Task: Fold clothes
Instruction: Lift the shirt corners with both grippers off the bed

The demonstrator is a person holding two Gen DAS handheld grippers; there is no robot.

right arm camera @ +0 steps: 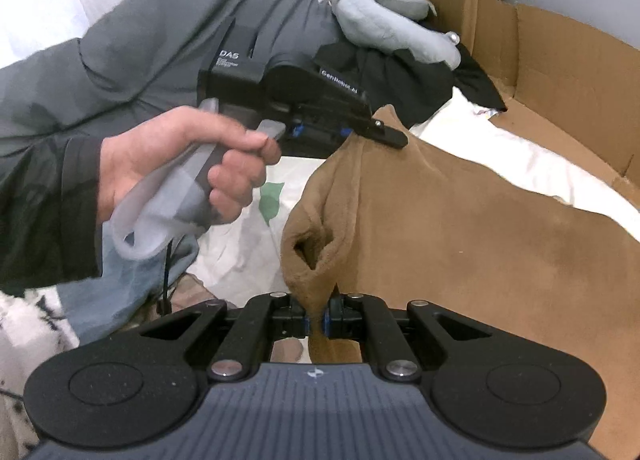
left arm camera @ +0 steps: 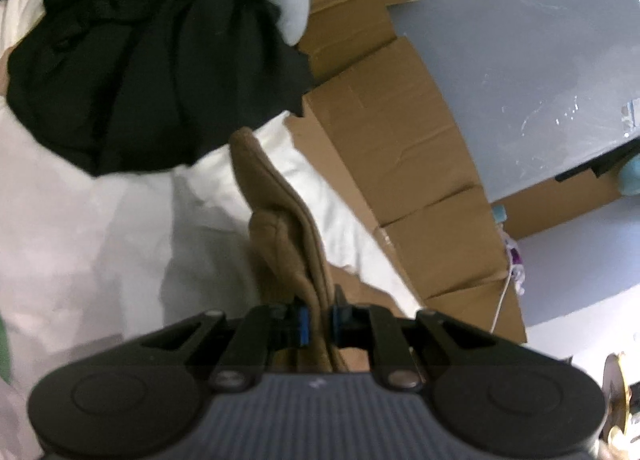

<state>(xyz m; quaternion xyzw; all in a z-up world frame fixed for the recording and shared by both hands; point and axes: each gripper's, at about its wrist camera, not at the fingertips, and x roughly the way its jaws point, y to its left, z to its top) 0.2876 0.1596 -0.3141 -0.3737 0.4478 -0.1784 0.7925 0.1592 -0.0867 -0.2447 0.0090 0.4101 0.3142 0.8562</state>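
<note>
On top of the white bedding (right arm camera: 460, 147) there's a brown fleecy garment (right arm camera: 460, 227), and both grippers have a bit of it. The right gripper (right arm camera: 316, 322) is pinched tight on a bunched edge right at its fingertips, cloth spreading out ahead and to the right. The left gripper (left arm camera: 318, 320) is clamped on another fold, which stands up from its jaws; from the right wrist view you can see it gripping the far corner, a bare hand (right arm camera: 180, 171) on its handle. A black garment (left arm camera: 140, 71) sits further back, cardboard boxes (left arm camera: 400, 163) alongside
</note>
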